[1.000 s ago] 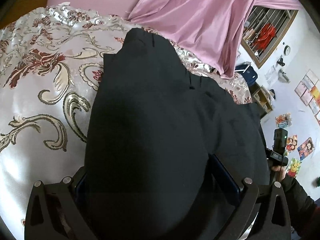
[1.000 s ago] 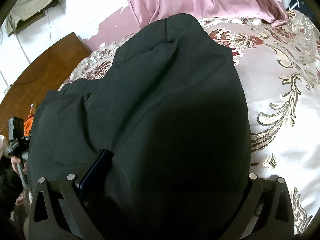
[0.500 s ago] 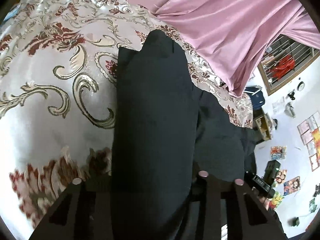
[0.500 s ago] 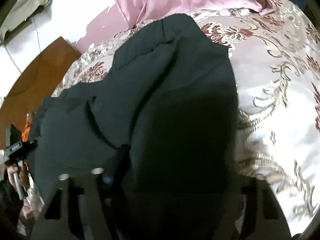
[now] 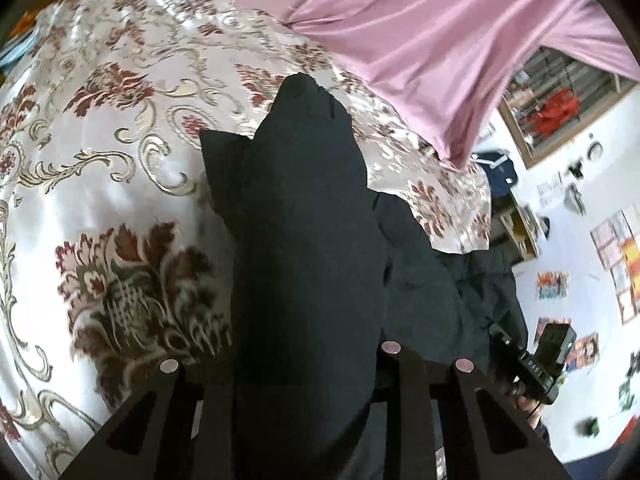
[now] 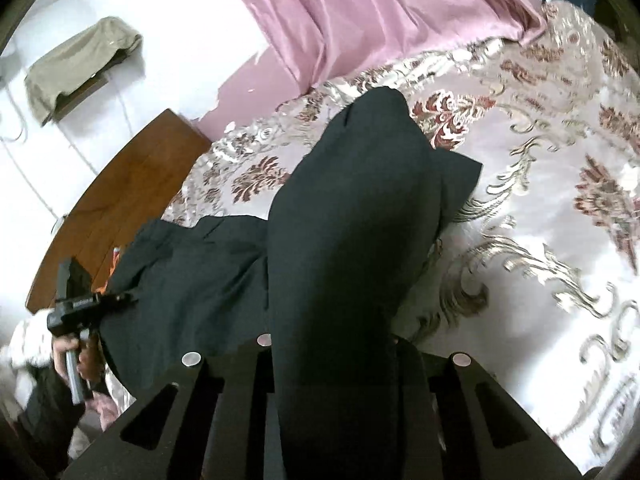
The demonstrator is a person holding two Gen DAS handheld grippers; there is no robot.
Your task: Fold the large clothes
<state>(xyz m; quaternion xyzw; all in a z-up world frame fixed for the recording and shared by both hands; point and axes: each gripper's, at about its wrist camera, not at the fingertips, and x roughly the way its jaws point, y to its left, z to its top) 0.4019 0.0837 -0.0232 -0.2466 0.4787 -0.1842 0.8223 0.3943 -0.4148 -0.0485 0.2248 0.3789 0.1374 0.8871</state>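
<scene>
A large black garment (image 5: pixel 304 248) lies on a bed with a floral satin cover (image 5: pixel 104 184). My left gripper (image 5: pixel 304 364) is shut on one edge of it; the cloth runs up between the fingers and is lifted off the bed. In the right wrist view the same black garment (image 6: pixel 352 240) passes between my right gripper's fingers; the right gripper (image 6: pixel 332 344) is shut on it. Each gripper shows in the other's view, the right gripper (image 5: pixel 536 364) and the left gripper (image 6: pixel 76 304). The fingertips are hidden under cloth.
A pink satin sheet (image 5: pixel 440 48) hangs at the bed's far side. A wooden headboard (image 6: pixel 120 200) stands left in the right wrist view, with an olive cloth (image 6: pixel 80 64) on the white wall. Shelves and posters (image 5: pixel 616 264) line the right wall.
Both grippers have closed on the garment and lifted it. The cloth, spread wide a second ago, is now gathered into a narrow raised fold between each pair of fingers.
</scene>
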